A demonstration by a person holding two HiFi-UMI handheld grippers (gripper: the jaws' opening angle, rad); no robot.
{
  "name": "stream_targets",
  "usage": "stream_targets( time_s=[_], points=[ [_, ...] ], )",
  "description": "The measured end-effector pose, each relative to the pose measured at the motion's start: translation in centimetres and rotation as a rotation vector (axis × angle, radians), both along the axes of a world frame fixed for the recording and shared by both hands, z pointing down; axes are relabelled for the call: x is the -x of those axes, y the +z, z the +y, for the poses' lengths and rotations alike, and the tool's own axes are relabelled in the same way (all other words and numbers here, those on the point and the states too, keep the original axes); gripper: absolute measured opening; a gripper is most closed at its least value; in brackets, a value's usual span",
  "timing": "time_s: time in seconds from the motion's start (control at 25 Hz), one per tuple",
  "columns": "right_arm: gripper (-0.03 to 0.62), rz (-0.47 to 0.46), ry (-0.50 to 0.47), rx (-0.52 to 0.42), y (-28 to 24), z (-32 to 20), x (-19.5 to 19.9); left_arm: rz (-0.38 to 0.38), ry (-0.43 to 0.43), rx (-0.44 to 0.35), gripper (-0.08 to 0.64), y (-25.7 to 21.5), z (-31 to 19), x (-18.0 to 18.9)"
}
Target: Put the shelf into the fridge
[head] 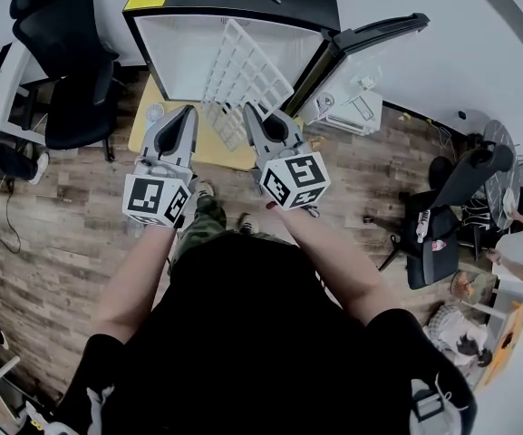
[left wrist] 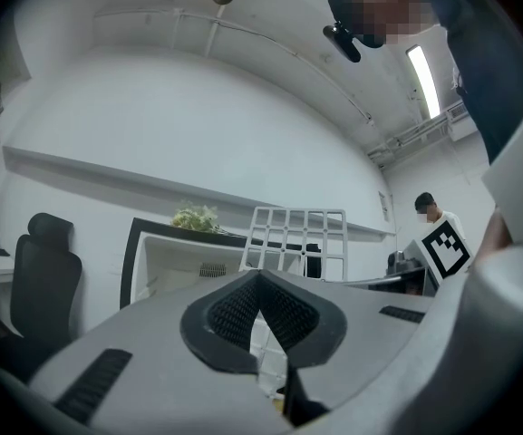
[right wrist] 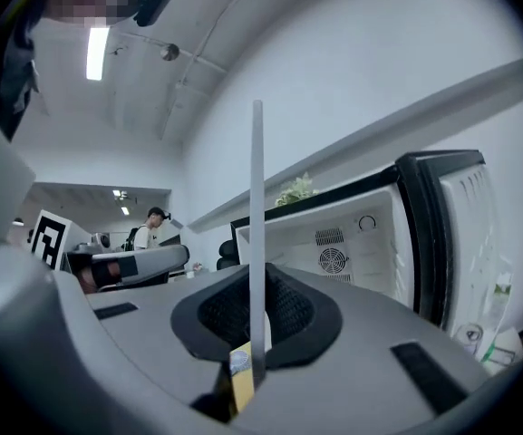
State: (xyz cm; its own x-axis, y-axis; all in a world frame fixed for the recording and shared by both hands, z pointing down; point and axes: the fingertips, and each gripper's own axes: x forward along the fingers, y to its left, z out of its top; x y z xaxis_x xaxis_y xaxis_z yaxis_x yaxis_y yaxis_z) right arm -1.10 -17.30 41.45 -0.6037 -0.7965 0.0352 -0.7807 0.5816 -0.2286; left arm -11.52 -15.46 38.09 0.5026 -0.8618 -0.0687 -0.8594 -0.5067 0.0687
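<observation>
The left gripper (head: pixel 188 114) and right gripper (head: pixel 252 111) held a white grid shelf (head: pixel 243 66) tilted before the open fridge (head: pixel 175 57); both grippers' jaws were clamped nearly closed on the shelf's lower edge.

Bright, even; ceiling strip light (left wrist: pixel 421 80) glares; fisheye warp, dark edges.

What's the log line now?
white grid shelf: outside open black fridge; right gripper: shut on shelf; left gripper: shut, grip unclear
</observation>
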Motion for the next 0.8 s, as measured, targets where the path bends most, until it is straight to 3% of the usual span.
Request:
stream_targets(
  time_s=[0.32,0.8],
  points=[
    [0.034,0.093,0.029,-0.095,-1.4,0.2,-1.8,-0.031,-0.023,-0.003,0.018,0.3,-0.2,0.7],
    [0.034,0.159,0.090,-0.140,-1.9,-0.5,-5.3,-0.035,-0.055,0.010,0.018,0.7,-0.3,2.0]
  ],
)
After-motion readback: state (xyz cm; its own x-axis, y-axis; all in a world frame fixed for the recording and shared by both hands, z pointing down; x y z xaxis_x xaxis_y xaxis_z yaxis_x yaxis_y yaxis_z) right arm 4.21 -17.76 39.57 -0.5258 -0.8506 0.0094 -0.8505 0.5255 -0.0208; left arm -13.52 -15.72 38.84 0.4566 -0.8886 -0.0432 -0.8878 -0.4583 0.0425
